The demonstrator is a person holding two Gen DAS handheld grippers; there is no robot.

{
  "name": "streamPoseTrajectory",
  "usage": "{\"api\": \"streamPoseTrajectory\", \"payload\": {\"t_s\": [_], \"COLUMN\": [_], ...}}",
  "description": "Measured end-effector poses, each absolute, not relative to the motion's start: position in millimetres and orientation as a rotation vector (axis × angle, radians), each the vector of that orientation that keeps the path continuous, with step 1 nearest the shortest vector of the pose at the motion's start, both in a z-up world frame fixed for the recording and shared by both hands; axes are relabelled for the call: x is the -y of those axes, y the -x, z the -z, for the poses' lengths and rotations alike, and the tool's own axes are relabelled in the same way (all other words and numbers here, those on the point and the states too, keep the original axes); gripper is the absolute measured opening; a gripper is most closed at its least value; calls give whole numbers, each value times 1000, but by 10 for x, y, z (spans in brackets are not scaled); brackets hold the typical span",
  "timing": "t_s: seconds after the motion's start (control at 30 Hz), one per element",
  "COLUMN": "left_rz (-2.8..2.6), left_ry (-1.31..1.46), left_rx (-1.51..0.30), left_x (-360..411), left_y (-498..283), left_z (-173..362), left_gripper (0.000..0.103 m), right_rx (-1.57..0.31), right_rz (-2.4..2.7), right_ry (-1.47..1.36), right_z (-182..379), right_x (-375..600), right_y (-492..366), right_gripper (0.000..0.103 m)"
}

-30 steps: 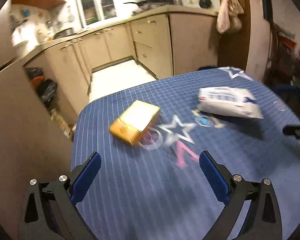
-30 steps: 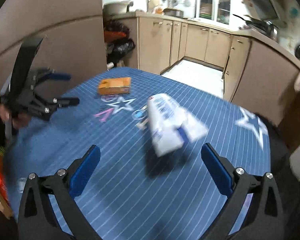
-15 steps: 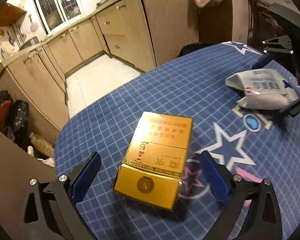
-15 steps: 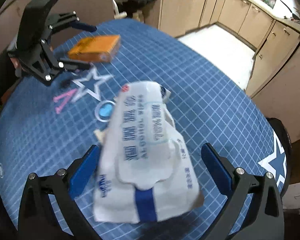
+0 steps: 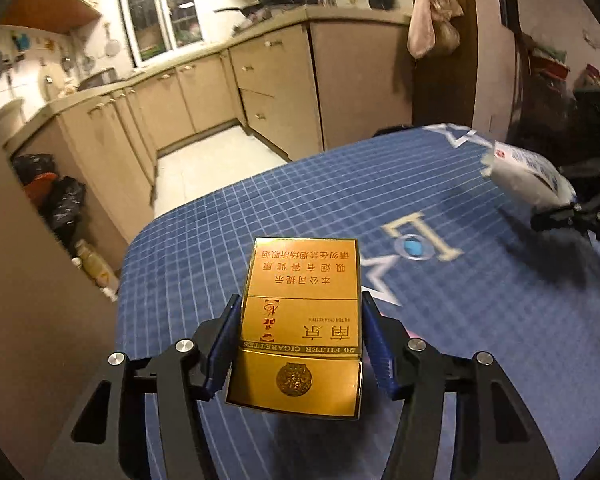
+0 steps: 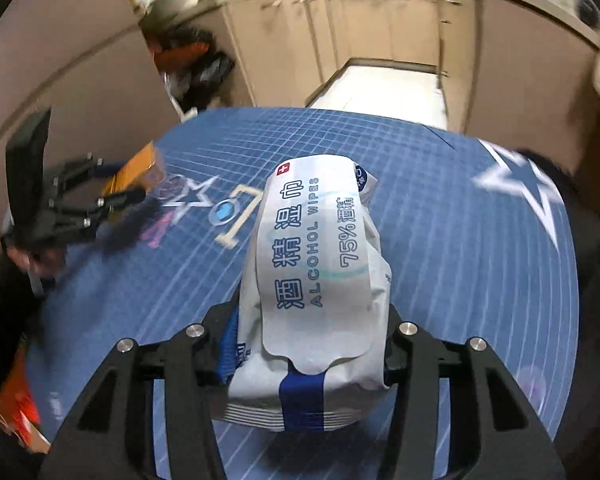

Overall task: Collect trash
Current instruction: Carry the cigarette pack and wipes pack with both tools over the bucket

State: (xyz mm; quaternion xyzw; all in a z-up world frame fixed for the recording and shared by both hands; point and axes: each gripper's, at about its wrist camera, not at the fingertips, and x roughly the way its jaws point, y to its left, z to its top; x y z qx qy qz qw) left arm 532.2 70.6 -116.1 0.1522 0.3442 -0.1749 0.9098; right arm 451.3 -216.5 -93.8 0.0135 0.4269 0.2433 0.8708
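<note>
On my left wrist view, the left hand-held gripper (image 5: 300,344) is pinching the gold cigarette pack (image 5: 300,320), its blue pads pressed against the pack's two long sides near the lid end. The pack sticks out forward between the fingers and appears lifted off the blue checked tabletop (image 5: 260,216), with a shadow underneath it. At the right edge of that view I can see the white wipes pack (image 5: 528,178) held up in the other gripper, blurred. On my right wrist view, the right hand-held gripper (image 6: 312,344) is clamped on the wipes pack (image 6: 316,276), which reads "ALCOHOL WIPES" and "75%"; the soft pack bulges between the fingers and reaches forward over the tabletop (image 6: 460,260), seemingly raised above it. To the left in this view I see the left gripper (image 6: 112,188) with the cigarette pack (image 6: 134,170) in its grip, partly blurred. The cloth carries white star prints (image 6: 520,192) and a small blue circle mark (image 6: 223,213) between the two held things. Beige kitchen cabinets (image 5: 276,80) stand beyond the tabletop, with dark bags (image 5: 56,200) on the floor at the left.
</note>
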Motion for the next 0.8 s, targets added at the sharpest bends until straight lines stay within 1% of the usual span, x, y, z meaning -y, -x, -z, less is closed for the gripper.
{"api": "streamPoseTrajectory", "payload": {"t_s": [0.13,0.27,0.4,0.5,0.6,0.8], "left_rz": [293,257,180,152,111,74], "left_ry": [-293,-200,-183,-153,-176,-159], "left_rx": [-679,-663,-632,-635,-601,-563], "left_x": [-583,-426,-216,-44,164,400], "left_y": [-4815,-4288,-3840,-3579,-3324,-3010], "left_z": [979,786,724,718,708,606], "left_gripper": [59,59,59,59,59,59], "right_rx": [-864,-823,-782,-755,-726,-664], "right_rz": [-517,-513,-468,-429,-407,-341], "right_ry": [-112,-174,-214,-213,-217,-182], "right_z": [911,892,863,815,758,646], "right_x": [2186,2122,2113,2153,2268,2350], "right_y": [-4021,-3494,-3093,-2829,-2627,-2227], "right_gripper": [48,48,48,48,48,48]}}
